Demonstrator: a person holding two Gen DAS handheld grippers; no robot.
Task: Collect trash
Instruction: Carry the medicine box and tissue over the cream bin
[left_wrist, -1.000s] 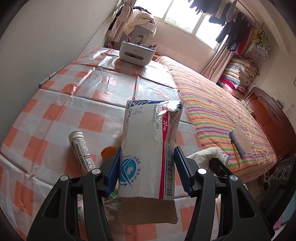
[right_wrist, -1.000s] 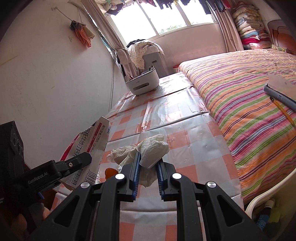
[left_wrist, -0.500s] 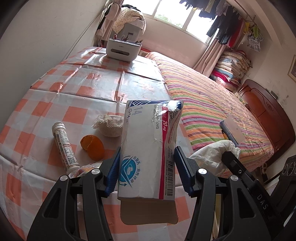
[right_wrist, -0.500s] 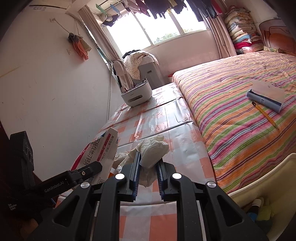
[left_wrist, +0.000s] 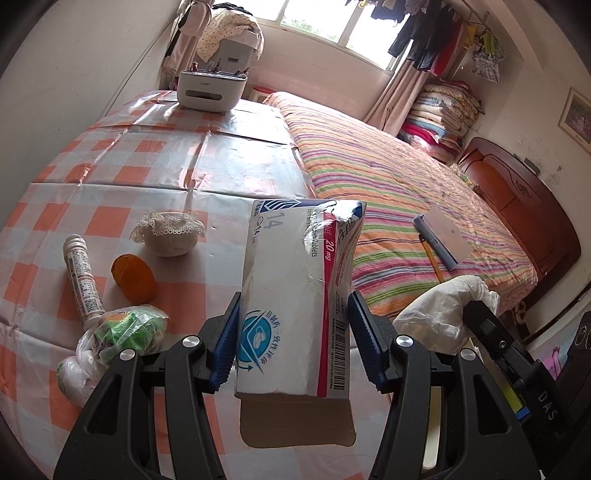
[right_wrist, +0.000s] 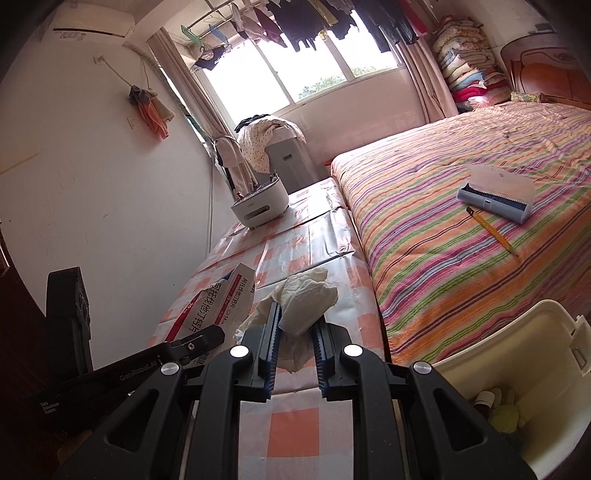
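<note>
My left gripper (left_wrist: 293, 332) is shut on a torn white, blue and red medicine carton (left_wrist: 299, 291), held above the table's near edge. To its right my right gripper (right_wrist: 293, 339) is shut on a crumpled white tissue (right_wrist: 306, 299); the same tissue (left_wrist: 439, 314) shows at the right of the left wrist view. The carton (right_wrist: 218, 299) appears again at the left of the right wrist view. On the checked tablecloth (left_wrist: 147, 173) lie a white tube (left_wrist: 83, 277), an orange peel (left_wrist: 133, 278), a lace-edged cup (left_wrist: 170, 236) and a green-printed plastic bag (left_wrist: 122, 332).
A cream plastic bin (right_wrist: 517, 354) with some litter inside stands low at the right, beside the bed. The striped bed (right_wrist: 461, 236) carries a blue-grey case (right_wrist: 496, 194) and a yellow pencil (right_wrist: 491, 230). A white organiser (left_wrist: 210, 90) sits at the table's far end.
Both grippers have drawn back toward the table's near edge with their loads. The tube, peel, cup and bag have come into fuller view, and the bin has appeared at the right.
</note>
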